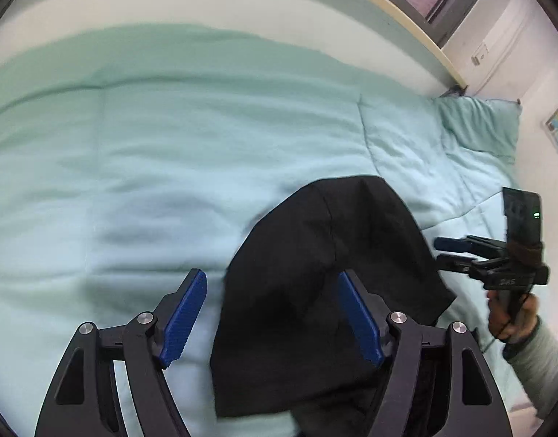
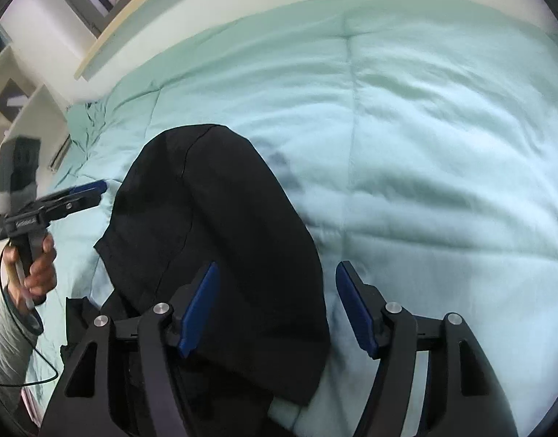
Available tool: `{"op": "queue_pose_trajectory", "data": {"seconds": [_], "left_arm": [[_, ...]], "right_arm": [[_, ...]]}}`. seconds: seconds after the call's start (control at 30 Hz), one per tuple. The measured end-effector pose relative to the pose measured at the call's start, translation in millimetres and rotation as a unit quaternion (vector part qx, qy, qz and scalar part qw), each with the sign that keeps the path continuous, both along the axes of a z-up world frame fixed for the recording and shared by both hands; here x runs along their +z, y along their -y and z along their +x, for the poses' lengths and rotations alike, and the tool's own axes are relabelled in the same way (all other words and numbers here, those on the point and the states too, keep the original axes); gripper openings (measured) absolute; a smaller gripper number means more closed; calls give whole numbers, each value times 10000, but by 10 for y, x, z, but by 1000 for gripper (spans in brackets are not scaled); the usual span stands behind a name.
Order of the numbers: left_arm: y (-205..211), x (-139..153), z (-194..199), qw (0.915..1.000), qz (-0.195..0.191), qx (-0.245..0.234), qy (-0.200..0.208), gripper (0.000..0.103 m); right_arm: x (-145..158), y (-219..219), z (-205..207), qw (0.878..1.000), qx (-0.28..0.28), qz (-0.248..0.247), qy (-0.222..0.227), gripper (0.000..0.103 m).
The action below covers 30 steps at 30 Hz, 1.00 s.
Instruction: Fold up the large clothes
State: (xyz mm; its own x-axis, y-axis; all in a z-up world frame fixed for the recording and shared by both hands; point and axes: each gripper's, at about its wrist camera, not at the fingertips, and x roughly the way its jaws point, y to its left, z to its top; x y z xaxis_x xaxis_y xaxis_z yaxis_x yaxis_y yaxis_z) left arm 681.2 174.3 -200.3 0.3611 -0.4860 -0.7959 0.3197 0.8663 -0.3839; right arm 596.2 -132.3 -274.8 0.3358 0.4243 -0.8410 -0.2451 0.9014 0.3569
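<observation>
A black garment (image 1: 315,291) lies in a folded heap on the pale green bed cover (image 1: 151,145); it also shows in the right wrist view (image 2: 220,247). My left gripper (image 1: 271,313) is open and empty above the garment's left edge, its right finger over the cloth. It shows from the side in the right wrist view (image 2: 93,191), held off the garment's left side. My right gripper (image 2: 275,306) is open and empty over the garment's right edge. It shows in the left wrist view (image 1: 448,251) to the right of the garment, jaws apart.
The bed cover (image 2: 424,145) spreads wide beyond the garment. A green pillow (image 1: 479,127) lies at the head. A pale bed rail (image 1: 406,25) and a window run along the far side. White shelves (image 2: 20,102) stand beside the bed.
</observation>
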Motion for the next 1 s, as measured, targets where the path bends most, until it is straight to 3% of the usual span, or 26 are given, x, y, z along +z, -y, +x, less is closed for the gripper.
{"op": "queue_pose_trajectory", "data": {"seconds": [0.13,0.3,0.4,0.43,0.47,0.5,0.57,0.67,0.83,1.0], "left_arm": [[-26,-214,297,9957,-723,-190,-548,76],[142,-481,382,9956,-623,-208,-669,72],[323,-436,282,9971,-372,-473,-456,49],[376,-398,230,9971,-259,-601,-379,24],[447,-367,199,9972,-185,-644,-321,19],[471,-322,151,9977,-103,-634,-224,18],[480,-175,-23,9978,7,-667,-23,16],[356,202,-480,9963,-72,-775,378,14],[364,771,-1421,9893,141,-935,1108,14],[393,1028,-2273,9856,453,-853,1391,16]], "right_arm": [[-88,-145,292,9992,358,120,-147,70],[-235,-324,536,9979,413,369,-328,73],[-322,-472,566,9962,536,518,-454,73],[-319,-518,538,9966,581,444,-391,68],[-306,-538,502,9968,614,398,-336,43],[-256,-567,421,9973,627,332,-199,26],[-79,-595,208,9975,656,178,208,17],[310,-651,-276,9934,815,-77,801,15],[906,-689,-1175,9828,828,-499,1574,15],[1226,-838,-2183,9639,793,-1231,2223,15]]}}
